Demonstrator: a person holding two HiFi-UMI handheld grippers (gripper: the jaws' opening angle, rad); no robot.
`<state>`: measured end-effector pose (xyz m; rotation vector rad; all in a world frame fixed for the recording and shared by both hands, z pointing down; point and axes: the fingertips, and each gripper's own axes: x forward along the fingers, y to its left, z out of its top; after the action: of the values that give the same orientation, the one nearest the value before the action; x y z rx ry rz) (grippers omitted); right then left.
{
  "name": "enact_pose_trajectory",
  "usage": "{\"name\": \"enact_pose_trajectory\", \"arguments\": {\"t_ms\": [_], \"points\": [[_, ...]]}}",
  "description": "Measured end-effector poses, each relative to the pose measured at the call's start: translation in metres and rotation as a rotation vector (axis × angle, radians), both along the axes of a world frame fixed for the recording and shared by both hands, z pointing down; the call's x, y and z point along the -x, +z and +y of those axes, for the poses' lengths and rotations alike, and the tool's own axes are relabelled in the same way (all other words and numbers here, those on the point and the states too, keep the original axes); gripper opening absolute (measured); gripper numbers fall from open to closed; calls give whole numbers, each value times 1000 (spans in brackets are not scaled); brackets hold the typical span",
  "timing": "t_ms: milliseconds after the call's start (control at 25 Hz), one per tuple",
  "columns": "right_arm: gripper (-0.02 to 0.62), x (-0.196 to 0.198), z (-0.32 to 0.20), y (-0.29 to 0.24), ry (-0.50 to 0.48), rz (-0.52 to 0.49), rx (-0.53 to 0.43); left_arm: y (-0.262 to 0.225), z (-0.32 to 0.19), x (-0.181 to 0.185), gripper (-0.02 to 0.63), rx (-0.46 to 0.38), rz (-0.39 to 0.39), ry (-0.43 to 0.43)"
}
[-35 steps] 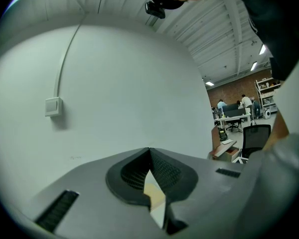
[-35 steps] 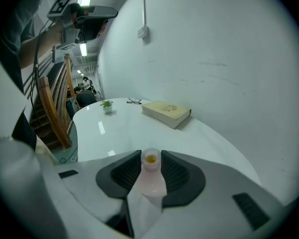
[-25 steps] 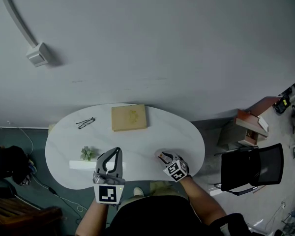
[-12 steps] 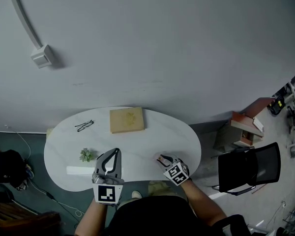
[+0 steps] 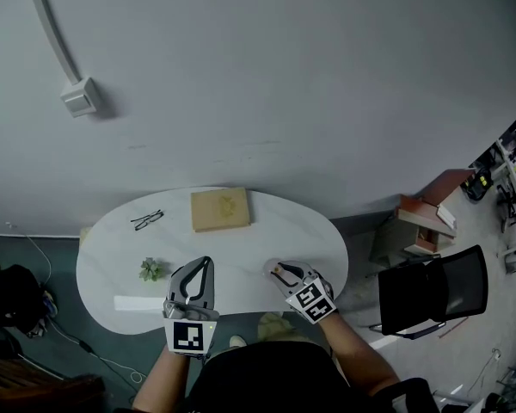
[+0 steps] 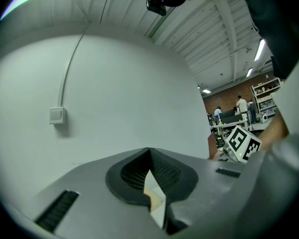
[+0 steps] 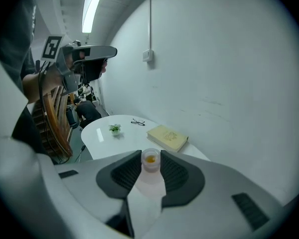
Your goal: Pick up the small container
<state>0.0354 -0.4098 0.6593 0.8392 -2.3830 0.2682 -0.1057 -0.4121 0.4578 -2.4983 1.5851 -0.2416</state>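
Right tool (image 7: 150,155) pinching small container (image 7: 150,168), orange blob (image 7: 150,159) inside; left tool (image 6: 149,151) pressed together.

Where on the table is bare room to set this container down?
Bare: right end of the table, between book and right gripper holding the small container; the middle in front of the book. Crowded: left front, with plant and left gripper.
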Motion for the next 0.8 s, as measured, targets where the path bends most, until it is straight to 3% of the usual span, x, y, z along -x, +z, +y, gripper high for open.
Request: {"name": "enact_pose_trajectory", "arguments": {"t_ms": [400,800], "points": [[132,8,6,-77,0,-54,-10,-5,18,-9,5,1,-4,28],[132,9,6,-155,4,-132,-144,-12,25,-6,5,35,14,50]]}}
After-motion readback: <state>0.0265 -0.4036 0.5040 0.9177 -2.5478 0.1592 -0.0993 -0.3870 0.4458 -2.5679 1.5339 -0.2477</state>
